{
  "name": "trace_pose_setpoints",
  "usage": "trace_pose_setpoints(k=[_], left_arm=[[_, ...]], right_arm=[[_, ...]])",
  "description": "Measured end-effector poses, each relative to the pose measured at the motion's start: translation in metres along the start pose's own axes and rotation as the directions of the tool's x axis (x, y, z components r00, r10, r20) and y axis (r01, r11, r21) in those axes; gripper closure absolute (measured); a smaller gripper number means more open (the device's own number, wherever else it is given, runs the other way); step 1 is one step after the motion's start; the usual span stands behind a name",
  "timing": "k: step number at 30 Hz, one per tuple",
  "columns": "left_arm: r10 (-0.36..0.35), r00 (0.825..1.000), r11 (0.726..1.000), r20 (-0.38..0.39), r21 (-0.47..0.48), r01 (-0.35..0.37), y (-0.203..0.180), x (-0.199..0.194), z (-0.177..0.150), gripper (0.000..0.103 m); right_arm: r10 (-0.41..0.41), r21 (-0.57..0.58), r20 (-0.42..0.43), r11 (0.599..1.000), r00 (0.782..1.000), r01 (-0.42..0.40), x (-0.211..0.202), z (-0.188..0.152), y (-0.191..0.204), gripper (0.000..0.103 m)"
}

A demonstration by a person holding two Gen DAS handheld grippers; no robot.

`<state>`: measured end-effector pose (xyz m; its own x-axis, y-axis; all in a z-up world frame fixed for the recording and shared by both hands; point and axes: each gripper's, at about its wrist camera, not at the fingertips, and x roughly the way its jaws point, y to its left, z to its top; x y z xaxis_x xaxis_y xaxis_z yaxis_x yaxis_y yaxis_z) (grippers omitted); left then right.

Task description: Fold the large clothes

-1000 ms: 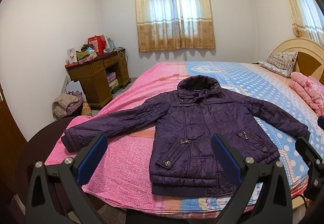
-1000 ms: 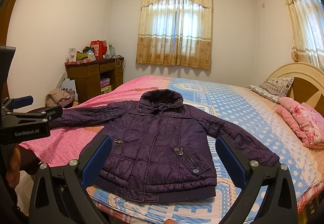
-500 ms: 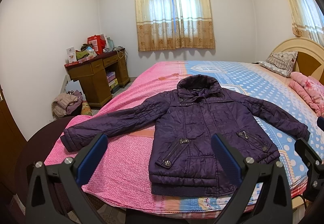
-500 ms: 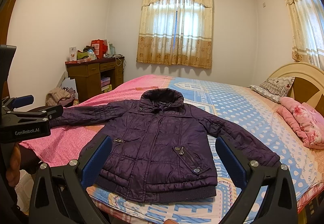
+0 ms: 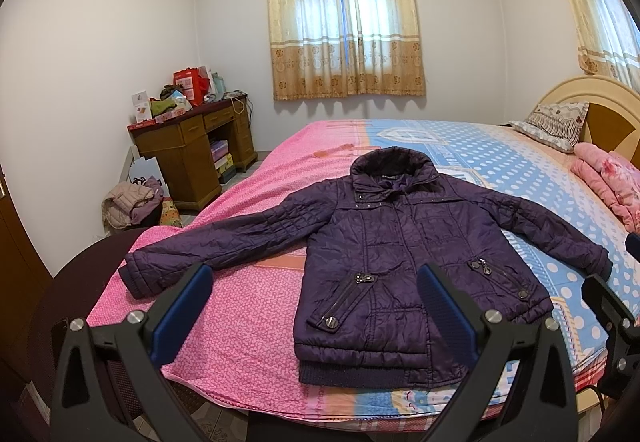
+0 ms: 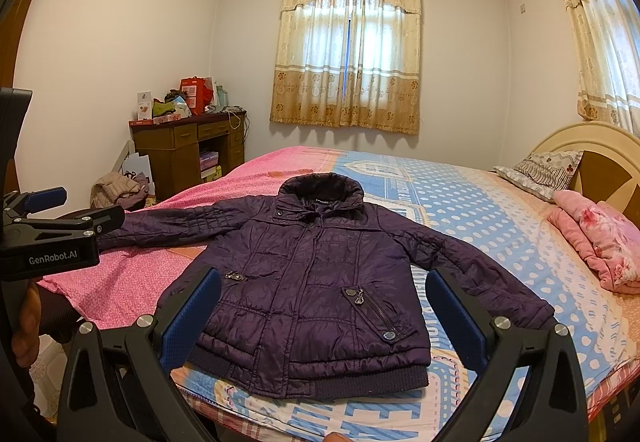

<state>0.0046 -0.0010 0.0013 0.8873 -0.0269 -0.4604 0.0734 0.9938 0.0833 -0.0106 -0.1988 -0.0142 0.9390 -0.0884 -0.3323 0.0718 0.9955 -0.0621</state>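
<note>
Pink-and-blue bed point(image 5: 248, 354) across lower and middle frame in both views, headboard at right edge. Purple quilted jacket point(image 5: 400, 254) spread face-up near foot of bed, centre frame, collar toward window, hem toward cameras, both sleeves stretched outward. Zipped shut, front fairly smooth; ribbed hem at mattress edge.

Wooden desk point(image 5: 192, 146) middle left, cluttered on top. Heap of clothes point(image 5: 128, 202) on floor beside it. Folded pink bedding point(image 6: 596, 242) at right edge, patterned pillow point(image 6: 540, 172) just above it. Both well apart from jacket.

Left gripper point(image 5: 312, 306) at bottom of left wrist view, blue pads wide apart, nothing between them, hovering short of bed between left sleeve and jacket body. Right gripper point(image 6: 324, 306) at bottom of right wrist view, likewise spread wide and empty, framing hem and right pocket. No contact with cloth from either.

Step in hand, by judgement: start of fold, jacket laid out, no fold made yet. Task barely begun.

Next move likely calls for: reach to sleeve cuff point(image 5: 136, 274) at lower left, pinch through padded layer, carry across chest; same for opposite cuff point(image 6: 536, 310) at lower right. Padding thick and slick-looking, so deep bite on cuff rib probably safer than on shell fabric. Hem at mattress edge: possible slide off if pulled toward cameras.
</note>
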Motion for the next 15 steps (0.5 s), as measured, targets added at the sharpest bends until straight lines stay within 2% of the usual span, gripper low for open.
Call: trace_pose_setpoints(k=[11,15], left_arm=[[-0.001,1.0,1.0,-0.004,0.001,0.001,-0.0013,0.0024,-0.0024,0.0],[-0.019,0.999,1.0,-0.033,-0.02,0.018,0.0005,0.0078,-0.006,0.0]], right_arm=[[0.014,0.003,-0.004,1.0,1.0,-0.014,0.0022,-0.0023,0.0005,0.001],[0.046,0.032,-0.015,0.998,0.999,-0.045,0.0091,-0.0051,-0.009,0.001]])
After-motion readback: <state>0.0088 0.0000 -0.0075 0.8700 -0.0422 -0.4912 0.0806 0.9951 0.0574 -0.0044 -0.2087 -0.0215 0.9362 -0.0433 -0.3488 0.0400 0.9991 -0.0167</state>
